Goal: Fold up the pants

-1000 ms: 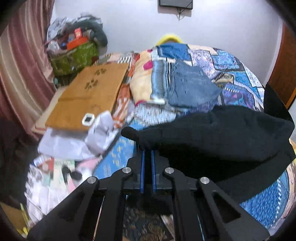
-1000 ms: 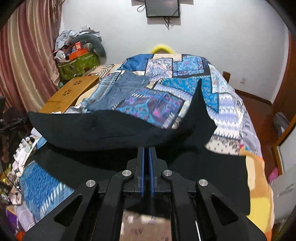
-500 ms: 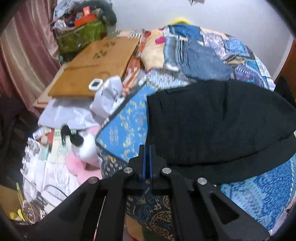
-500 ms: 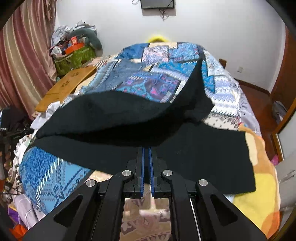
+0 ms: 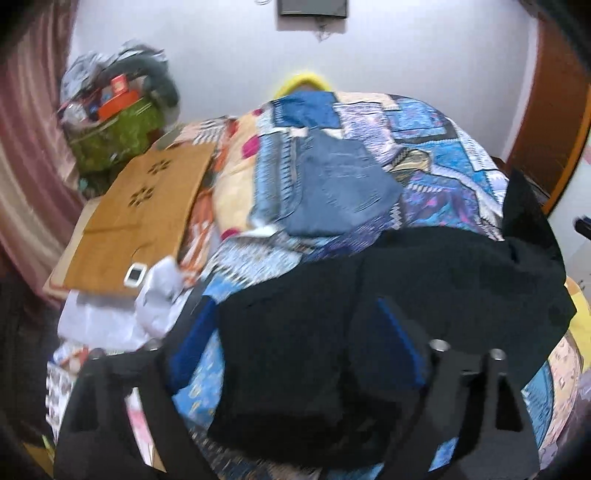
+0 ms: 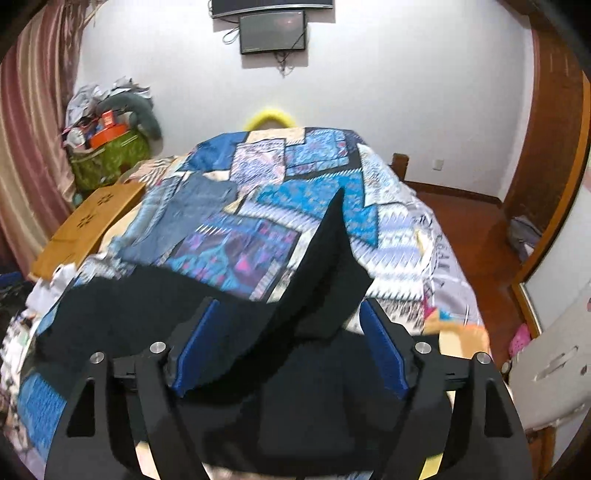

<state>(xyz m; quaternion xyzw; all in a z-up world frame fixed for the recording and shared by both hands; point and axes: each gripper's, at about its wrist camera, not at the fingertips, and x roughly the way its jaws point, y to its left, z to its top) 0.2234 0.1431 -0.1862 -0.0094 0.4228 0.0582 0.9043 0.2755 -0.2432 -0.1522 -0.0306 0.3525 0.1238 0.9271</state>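
The black pants [image 5: 424, 295] lie across the near end of the bed, filling the lower centre of both wrist views, on the patterned blue bedspread [image 6: 295, 192].

Left gripper [image 5: 291, 343]: jaws have just been opening and stand wide apart. The cloth lies between the blue pads [image 5: 192, 343], and no pad presses on it.

Right gripper [image 6: 288, 343]: jaws have just been opening and stand apart. A raised fold of the pants stands between the pads [image 6: 195, 343], not clamped.

Surroundings: folded blue jeans [image 5: 340, 192] lie beyond the pants at frame centre. A wooden board [image 5: 140, 218] occupies the left of the frame, with a small white device [image 5: 135, 274] at its near edge. A green bag [image 6: 110, 155] heaped with items stands at upper left beside the pink curtain [image 6: 29, 129]. A wall screen [image 6: 273, 31] hangs at top centre.
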